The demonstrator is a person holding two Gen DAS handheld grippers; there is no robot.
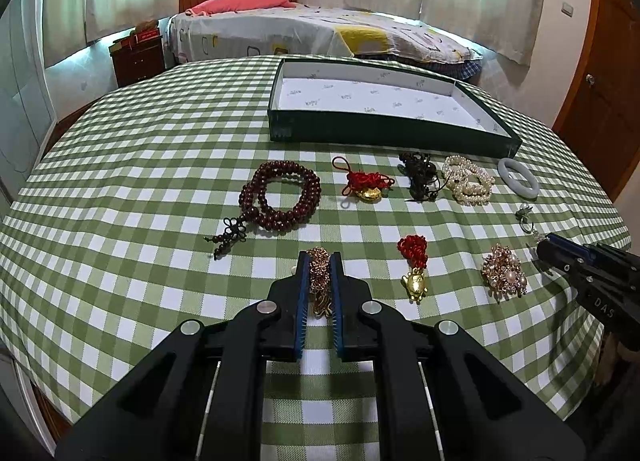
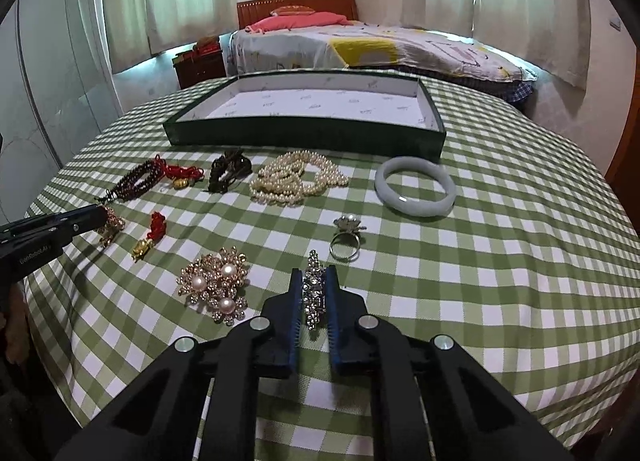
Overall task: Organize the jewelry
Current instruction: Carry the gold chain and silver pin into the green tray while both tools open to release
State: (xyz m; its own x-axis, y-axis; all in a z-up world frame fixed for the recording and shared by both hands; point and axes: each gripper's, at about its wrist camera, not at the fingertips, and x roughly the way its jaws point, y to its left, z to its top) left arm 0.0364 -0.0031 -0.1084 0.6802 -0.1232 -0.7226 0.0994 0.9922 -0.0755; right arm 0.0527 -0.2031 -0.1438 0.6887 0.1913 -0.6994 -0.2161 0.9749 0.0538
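Observation:
My left gripper (image 1: pixel 319 261) is shut on a gold rhinestone brooch (image 1: pixel 319 281) just above the green checked tablecloth; it also shows in the right wrist view (image 2: pixel 105 217). My right gripper (image 2: pixel 314 275) is shut on a silver rhinestone brooch (image 2: pixel 314 293); it shows in the left wrist view (image 1: pixel 546 243). A dark green tray (image 1: pixel 384 133) with a white lining stands empty at the far side, also in the right wrist view (image 2: pixel 304 133). In front of it lie dark red beads (image 1: pixel 280 193), pearl strands (image 2: pixel 296 177), a pale jade bangle (image 2: pixel 416 189) and a ring (image 2: pixel 346 237).
Also on the cloth: two red-knot gold charms (image 1: pixel 366 183) (image 1: pixel 414 269), a black cord piece (image 1: pixel 420 179) and a pearl flower brooch (image 2: pixel 216 285). The round table's edge (image 2: pixel 600 341) drops off near right. A bed (image 2: pixel 360 45) stands beyond the table.

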